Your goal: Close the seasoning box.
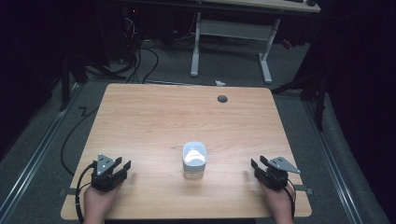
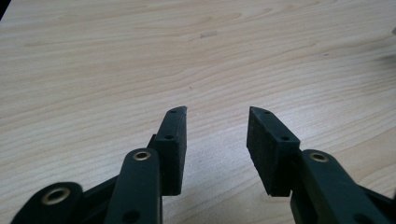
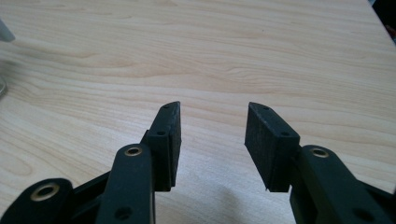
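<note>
While both grippers rested at bench point(image 1: 140, 116) front, fingers apart and empty, white-lidded container point(image 1: 194, 159) stood upright midway between left gripper point(image 1: 118, 166) and right gripper point(image 1: 259, 165).

pale wood-grain table point(image 2: 93, 70), matt; tongs point(image 2: 217, 116) matt black.

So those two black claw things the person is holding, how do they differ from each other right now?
Hardly at all. The left gripper sits near the table's left front corner with its jaws angled right, toward the white-lidded container. The right gripper sits near the right front corner, angled left toward the same container. Each grey top plate leans toward its own outer side. Both rest low on the wood, jaws open with nothing between them, each flanking the container.
</note>
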`<state>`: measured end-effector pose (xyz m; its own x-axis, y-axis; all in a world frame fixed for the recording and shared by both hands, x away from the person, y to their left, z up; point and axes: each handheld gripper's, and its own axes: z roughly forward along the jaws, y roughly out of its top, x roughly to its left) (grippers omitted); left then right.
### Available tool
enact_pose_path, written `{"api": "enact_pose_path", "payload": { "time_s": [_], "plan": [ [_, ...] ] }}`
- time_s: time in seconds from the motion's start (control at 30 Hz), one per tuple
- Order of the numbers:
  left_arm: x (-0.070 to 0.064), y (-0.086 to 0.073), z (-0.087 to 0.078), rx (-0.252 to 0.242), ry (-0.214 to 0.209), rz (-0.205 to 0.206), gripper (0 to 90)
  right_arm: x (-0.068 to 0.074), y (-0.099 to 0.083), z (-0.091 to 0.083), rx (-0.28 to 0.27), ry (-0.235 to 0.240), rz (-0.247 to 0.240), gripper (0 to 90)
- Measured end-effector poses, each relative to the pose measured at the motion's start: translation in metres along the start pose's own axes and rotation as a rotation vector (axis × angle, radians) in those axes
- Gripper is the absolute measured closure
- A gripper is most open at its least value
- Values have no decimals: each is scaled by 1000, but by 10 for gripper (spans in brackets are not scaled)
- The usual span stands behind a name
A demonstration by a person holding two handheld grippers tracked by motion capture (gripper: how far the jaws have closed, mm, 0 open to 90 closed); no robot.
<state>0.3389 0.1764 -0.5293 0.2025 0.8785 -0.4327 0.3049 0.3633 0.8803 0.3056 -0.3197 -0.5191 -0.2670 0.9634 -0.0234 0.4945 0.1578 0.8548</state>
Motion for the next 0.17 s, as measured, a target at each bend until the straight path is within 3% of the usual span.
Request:
{"api": "enact_pose_path", "payload": {
  "time_s": [0.17],
  "plan": [
    [-3, -1, 3, 1, -6, 5, 584, -2, 0, 0, 1, 0, 2, 556]
  ]
}}
